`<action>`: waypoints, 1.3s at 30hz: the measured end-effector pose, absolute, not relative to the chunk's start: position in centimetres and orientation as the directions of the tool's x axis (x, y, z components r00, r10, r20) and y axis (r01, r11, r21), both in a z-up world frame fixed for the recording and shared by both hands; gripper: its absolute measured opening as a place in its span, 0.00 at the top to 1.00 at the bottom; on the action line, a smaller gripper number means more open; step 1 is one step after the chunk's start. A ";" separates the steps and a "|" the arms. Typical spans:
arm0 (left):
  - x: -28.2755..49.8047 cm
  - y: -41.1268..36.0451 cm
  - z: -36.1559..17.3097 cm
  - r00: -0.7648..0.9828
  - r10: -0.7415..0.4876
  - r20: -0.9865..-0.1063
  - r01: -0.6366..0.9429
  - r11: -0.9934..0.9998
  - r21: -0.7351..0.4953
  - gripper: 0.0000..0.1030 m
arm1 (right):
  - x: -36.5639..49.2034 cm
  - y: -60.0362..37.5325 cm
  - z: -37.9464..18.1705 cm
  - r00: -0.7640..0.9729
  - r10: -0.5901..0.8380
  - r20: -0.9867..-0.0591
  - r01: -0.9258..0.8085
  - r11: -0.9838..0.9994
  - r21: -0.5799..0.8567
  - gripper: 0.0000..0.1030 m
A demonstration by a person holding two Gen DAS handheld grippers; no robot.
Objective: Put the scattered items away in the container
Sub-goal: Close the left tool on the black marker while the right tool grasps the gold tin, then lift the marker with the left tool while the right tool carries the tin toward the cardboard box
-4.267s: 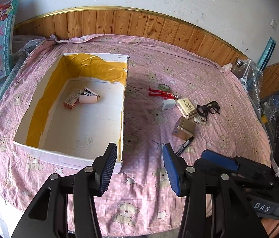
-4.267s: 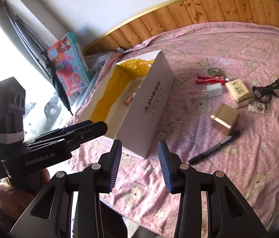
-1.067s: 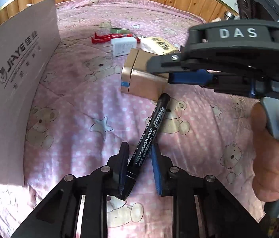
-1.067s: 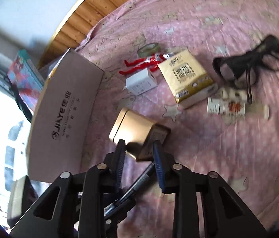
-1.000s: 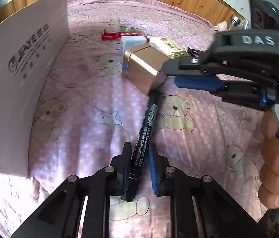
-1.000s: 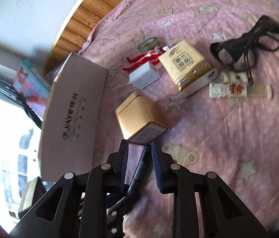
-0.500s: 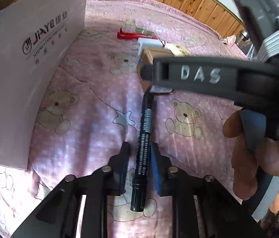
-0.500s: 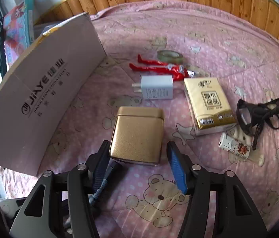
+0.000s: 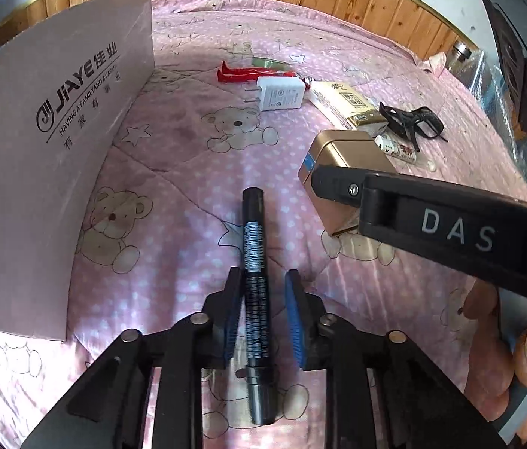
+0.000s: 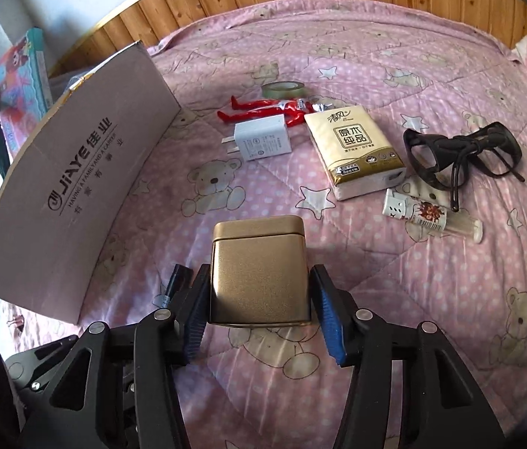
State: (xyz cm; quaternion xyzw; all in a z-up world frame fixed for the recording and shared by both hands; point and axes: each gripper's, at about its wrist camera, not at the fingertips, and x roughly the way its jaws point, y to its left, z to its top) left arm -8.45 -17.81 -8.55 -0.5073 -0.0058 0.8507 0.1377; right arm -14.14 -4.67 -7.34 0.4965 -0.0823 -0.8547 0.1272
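The left gripper (image 9: pixel 261 308) straddles the black marker (image 9: pixel 255 288), whose long axis runs from 6 o'clock to 12 o'clock in the left wrist view, straight along the fingers. The jaws stand narrowly parted: the left pad lies against the barrel, while a sliver of pink quilt (image 9: pixel 188 172) shows between the barrel and the right pad, so the marker looks loose rather than pinched. It lies flat on the quilt, its far tip pointing away at 12 o'clock.

The right gripper (image 10: pixel 259 310) brackets the gold tin (image 10: pixel 259 269), which lies on the quilt with its lid end at 12 o'clock. Its jaws are spread wide, one pad close beside each flank; whether either pad touches is hard to tell.

The cardboard box (image 9: pixel 50 142), the container, stands at 9 to 10 o'clock from both grippers, its printed wall facing them. The left gripper is the nearer one. Each thing already sits between its own jaws, so the next move likely needs only a squeeze, then a lift over that wall
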 end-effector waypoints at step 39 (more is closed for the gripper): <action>-8.0 -18.9 -2.8 -0.436 0.265 -0.860 -0.281 -0.948 -0.150 0.86 | -9.1 -1.7 -4.1 -0.493 -0.421 -0.761 0.076 -0.892 0.445 0.49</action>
